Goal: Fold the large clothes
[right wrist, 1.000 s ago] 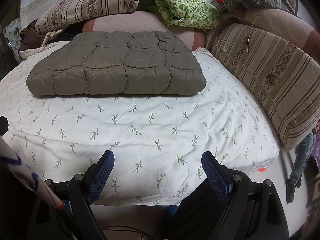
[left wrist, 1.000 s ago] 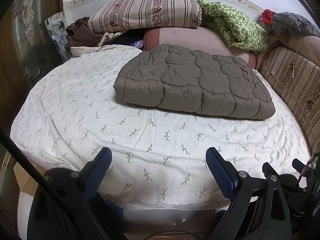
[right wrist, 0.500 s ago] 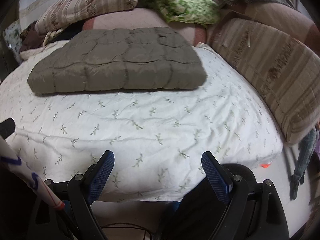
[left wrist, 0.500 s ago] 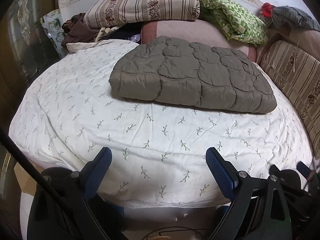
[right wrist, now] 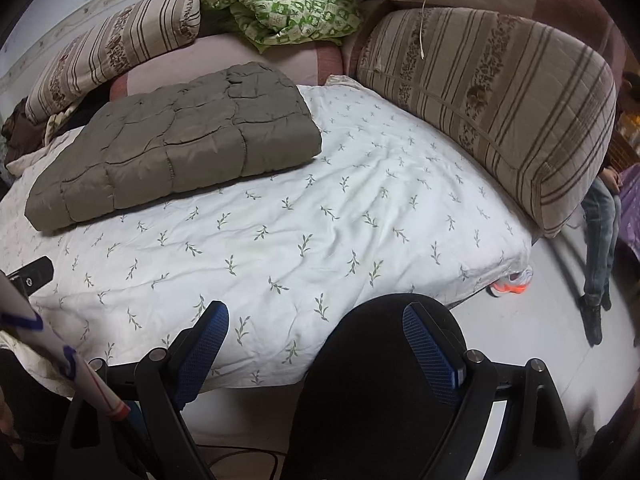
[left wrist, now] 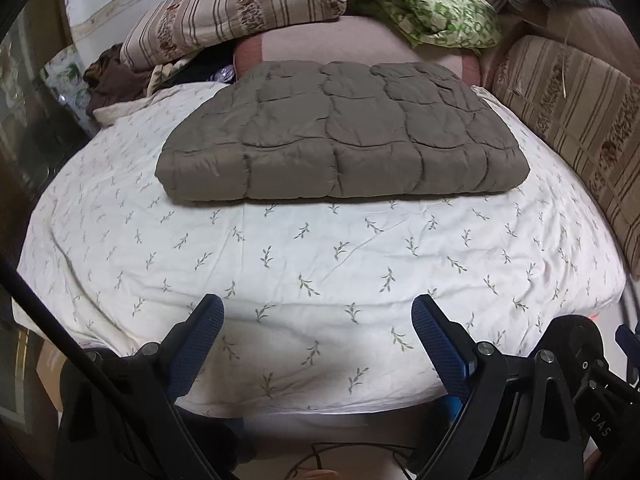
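Observation:
A grey-brown quilted garment lies folded into a thick flat rectangle on the far half of the bed, which has a white sheet with small leaf sprigs. In the right wrist view the same folded garment sits at the upper left. My left gripper hovers over the bed's near edge, well short of the garment, open with nothing between its blue pads. My right gripper is also open and empty, near the bed's front right corner, with a black round seat below it.
Striped pillows and a green patterned cloth pile up at the head of the bed. A long striped cushion lines the right side. A person's legs in jeans stand at the far right, and a shoe lies on the floor.
Both views have shifted and rolled. The left wrist view now faces the garment squarely. The right wrist view has swung right, showing the bed's right corner, floor and shoe. Both grippers stayed open.

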Demonstrator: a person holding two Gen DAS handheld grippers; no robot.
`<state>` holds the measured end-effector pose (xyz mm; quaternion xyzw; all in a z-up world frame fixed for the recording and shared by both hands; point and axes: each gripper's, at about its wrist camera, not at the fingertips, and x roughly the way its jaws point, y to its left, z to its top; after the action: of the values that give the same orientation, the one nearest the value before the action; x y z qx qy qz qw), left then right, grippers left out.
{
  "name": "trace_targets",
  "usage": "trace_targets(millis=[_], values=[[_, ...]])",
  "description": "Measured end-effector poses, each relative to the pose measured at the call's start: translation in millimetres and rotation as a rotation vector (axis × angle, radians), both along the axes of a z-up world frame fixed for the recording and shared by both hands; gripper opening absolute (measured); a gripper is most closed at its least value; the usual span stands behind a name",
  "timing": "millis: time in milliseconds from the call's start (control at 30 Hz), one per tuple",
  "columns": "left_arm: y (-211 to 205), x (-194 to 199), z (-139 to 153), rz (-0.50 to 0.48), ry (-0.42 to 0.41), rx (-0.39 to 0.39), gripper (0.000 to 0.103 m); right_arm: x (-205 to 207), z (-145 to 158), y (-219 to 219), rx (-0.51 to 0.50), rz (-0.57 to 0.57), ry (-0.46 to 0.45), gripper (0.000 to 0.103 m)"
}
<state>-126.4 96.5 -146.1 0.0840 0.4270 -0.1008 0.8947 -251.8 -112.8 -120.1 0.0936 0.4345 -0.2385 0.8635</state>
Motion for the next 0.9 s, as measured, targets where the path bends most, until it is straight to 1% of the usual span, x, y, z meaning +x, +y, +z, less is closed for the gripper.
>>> trace_targets(millis=[133,500,633,767,867,900], values=[[-5,-4,3,-0.006,-0.017,0.017,0.094,-1,-1,-4,0.014,0.005,-0.013,0.092],[-8,-10,3,-0.014,-0.028,0.030,0.094,0,-5,-2,0.041,0.033,-0.016,0.092],[-10,-14,5,-0.014,-0.047,0.056,0.094,-3,-3,-2,0.065,0.042,-0.048,0.092],[-9,-15,7,-0.009,-0.058,0.063,0.094,-6,1,-1,0.082,0.051,-0.086,0.092],[-6,-20,17,0.005,-0.087,0.065,0.094,-2,-2,-4,0.078,0.034,-0.060,0.092],[-3,-23,22,0.012,-0.110,0.069,0.094,0,-3,-4,0.080,0.028,-0.049,0.092]])
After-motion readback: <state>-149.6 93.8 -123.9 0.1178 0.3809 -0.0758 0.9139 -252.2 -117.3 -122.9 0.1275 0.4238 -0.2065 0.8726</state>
